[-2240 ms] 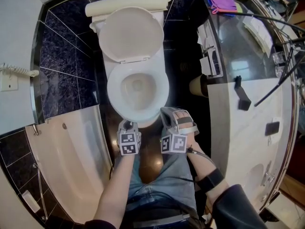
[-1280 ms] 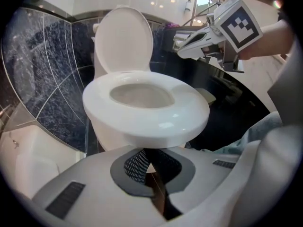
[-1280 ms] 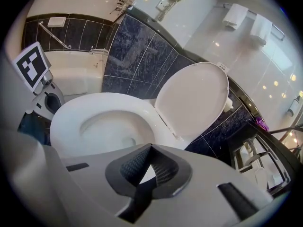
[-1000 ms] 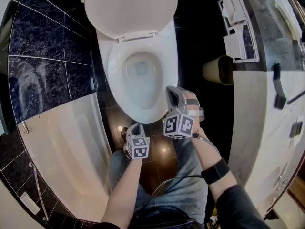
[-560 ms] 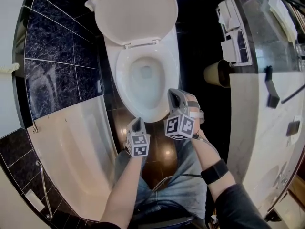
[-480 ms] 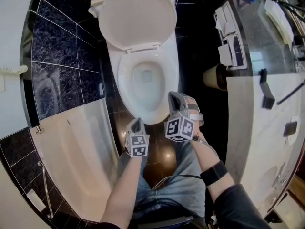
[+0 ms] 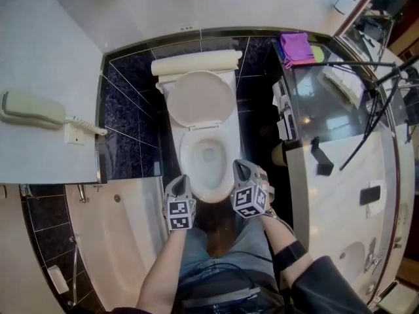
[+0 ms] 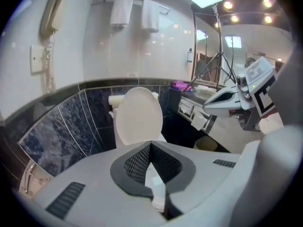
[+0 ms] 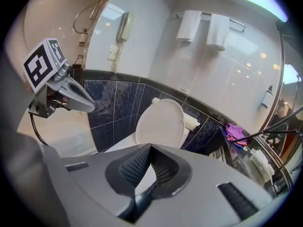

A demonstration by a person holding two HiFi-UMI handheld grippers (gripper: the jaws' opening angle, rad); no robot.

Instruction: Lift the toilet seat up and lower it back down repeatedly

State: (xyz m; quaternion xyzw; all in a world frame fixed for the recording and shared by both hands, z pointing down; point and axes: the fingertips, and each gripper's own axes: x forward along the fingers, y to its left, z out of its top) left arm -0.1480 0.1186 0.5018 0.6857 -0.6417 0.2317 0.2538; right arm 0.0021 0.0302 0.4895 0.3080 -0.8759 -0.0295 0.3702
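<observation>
Both grippers are shut w/ nothing in them. L gripper (image 7: 181,182) and R gripper (image 7: 241,169) hang side by side near the front of the bowl, but apart from it. Neither one touches the toilet.

The lid (image 7: 201,100) stands up and leans back on the tank (image 7: 196,63). The seat (image 7: 188,162) looks like it lies flat on the bowl, facing up. I can't tell for sure if that white ring is the seat or just the bare rim.

What could go wrong:
- Shut jaws can't pinch the seat edge. If they go down like this they will only bump or push it. They need to open first, I think.
- A weak pinch on a smooth, round edge could slip. Then the seat drops and bangs on the bowl.
- Pinching off to one side could twist the seat on its hinge.
- Lifting too fast could smack the seat into the lid.
- The tub (image 7: 124,241) is close on the left and the counter (image 7: 340,195) on the right, so there's not much elbow room.

Which way it points: the seat's long way runs from the hinge by the tank out to the front. The front end points at the person, about btw the two grippers. In the head view that is straight up and down.
</observation>
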